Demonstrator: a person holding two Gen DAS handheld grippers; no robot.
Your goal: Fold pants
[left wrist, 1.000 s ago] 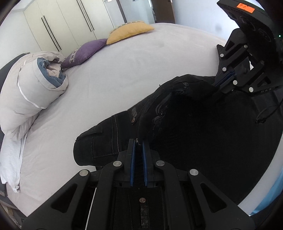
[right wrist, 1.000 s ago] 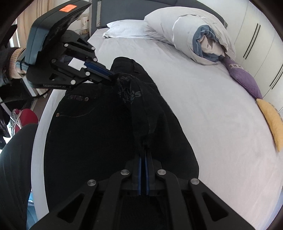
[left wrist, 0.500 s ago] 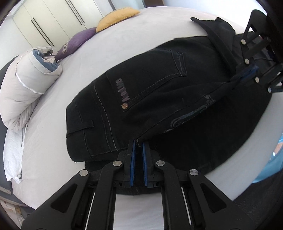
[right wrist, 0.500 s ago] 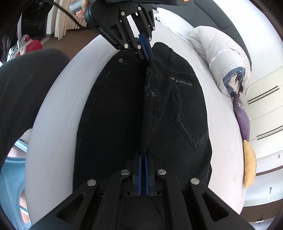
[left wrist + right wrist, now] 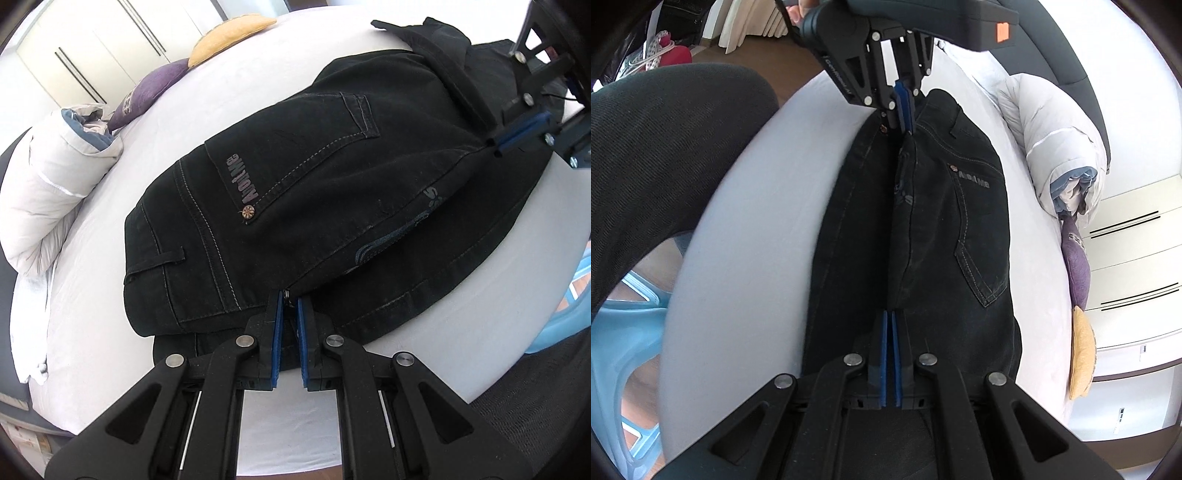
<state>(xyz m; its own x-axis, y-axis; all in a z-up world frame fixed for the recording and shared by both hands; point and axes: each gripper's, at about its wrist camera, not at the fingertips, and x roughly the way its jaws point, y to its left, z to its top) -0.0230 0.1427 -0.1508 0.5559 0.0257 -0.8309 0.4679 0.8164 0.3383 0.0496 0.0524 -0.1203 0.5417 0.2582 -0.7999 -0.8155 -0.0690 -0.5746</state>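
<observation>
Black pants lie on the white bed, folded lengthwise, back pocket up. My left gripper is shut on the pants' edge at the waist end near the bed's front edge; it also shows in the right wrist view. My right gripper is shut on the same folded edge further down the leg; it shows at the right in the left wrist view. The edge is stretched taut between both grippers. The pants drape to the right of this line.
A rolled white duvet lies at the bed's left. A purple cushion and a yellow cushion lie beyond it. White wardrobes stand behind. A person's dark-clad leg and a blue stool are beside the bed.
Both grippers pulled the held edge over toward the bed's near side, laying one half of the pants on the other. The back pocket now faces up, and the edge is taut.
</observation>
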